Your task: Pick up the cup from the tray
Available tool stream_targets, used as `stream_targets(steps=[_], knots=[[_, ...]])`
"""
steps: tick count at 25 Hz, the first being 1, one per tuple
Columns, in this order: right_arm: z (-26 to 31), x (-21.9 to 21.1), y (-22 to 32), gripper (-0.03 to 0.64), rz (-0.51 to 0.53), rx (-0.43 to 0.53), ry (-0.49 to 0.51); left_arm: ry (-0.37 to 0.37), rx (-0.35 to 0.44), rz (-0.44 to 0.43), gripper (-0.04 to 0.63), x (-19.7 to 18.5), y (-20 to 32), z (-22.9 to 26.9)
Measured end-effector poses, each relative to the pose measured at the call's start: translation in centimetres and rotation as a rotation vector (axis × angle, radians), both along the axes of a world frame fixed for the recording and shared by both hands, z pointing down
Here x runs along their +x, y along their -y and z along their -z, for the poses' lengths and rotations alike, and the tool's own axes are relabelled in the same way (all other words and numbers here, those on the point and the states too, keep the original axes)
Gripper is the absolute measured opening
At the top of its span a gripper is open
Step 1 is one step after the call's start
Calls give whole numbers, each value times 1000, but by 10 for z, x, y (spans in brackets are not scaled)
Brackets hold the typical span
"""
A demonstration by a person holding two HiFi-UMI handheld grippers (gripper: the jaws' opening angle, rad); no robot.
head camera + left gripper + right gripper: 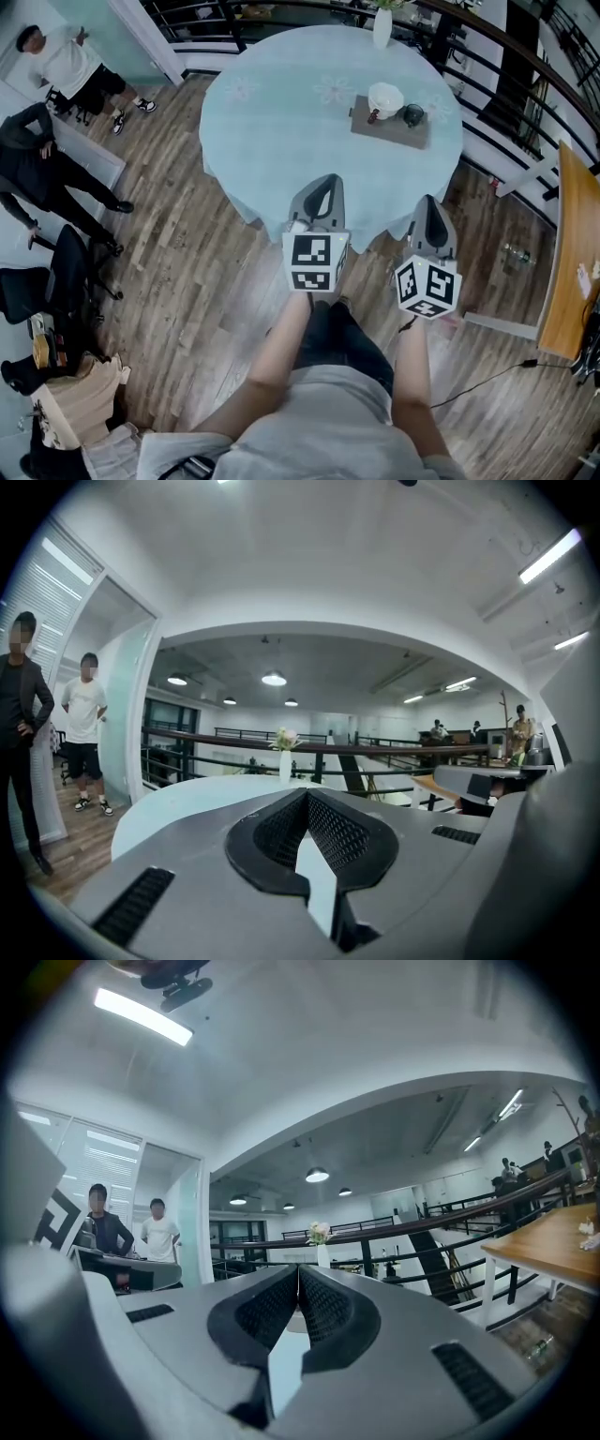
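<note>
Presently the approach step appears in hand: left claw (325, 183) and right claw (427, 204) are both pressed together, empty, at the near edge of the table (272, 141). Next move calls for reaching forward and spreading one. The cup (385, 99), white and squat, stands on the brown tray (411, 137), well ahead of the right claw.

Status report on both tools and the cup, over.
Left tool, right tool: shut, empty, near table edge. Cup on tray, untouched. Dark round item beside it.
</note>
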State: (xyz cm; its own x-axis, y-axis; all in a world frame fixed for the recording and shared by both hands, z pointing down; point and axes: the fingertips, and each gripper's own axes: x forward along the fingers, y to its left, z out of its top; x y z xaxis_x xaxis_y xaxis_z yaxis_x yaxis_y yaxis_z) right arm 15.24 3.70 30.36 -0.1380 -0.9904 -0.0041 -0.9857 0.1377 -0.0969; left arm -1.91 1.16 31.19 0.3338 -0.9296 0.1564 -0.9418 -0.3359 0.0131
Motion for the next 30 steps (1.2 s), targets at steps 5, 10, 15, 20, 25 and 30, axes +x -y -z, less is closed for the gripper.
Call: stream_targets(steps=[5,10,15,20,25,30], knots=[[-10,1,35,9,8,-25,4,16,-32,1,8,2,32,-12],[-17,1,73,9,-3,-40,-2,11,-43,-11,8,5,78,-19],[-28,4,123,9,-35,-70,-9,-4,-54,-51,8,12,132,-25],[-34,0,183,9,-47,-86,-11,-29,-75,-64,8,9,193,-35],[-46,8,221,9,-97,-125,0,-33,-98,-86,8,7,234,-41],[-74,20,244,9,-166,-191,-30,-30,-129,-123,8,9,260,-56]])
